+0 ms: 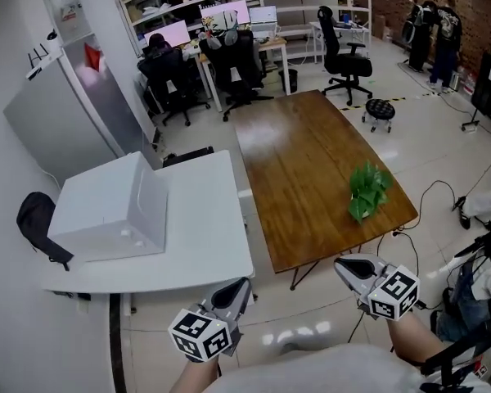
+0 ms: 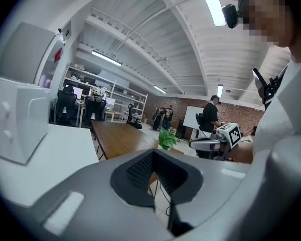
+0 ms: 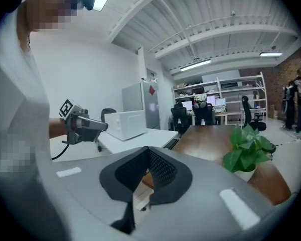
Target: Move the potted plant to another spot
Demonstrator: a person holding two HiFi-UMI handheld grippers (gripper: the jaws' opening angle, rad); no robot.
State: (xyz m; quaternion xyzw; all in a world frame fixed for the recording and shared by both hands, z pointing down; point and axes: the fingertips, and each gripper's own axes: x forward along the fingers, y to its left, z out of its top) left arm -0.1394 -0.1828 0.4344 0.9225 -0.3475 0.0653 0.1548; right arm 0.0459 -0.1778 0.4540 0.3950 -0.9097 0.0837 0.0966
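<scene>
The potted plant, green leaves in a small white pot, stands near the front right corner of the brown wooden table. It also shows in the left gripper view and, closer, in the right gripper view. Both grippers hang in the air in front of the table's near edge, apart from the plant. My left gripper is shut and empty, its jaws meeting. My right gripper is also shut with nothing in it, and sits just short of the plant's corner.
A white table left of the wooden one carries a large white box. A black bag hangs at its left. Office chairs, desks with monitors, a stool and people stand at the back. Cables lie on the floor at right.
</scene>
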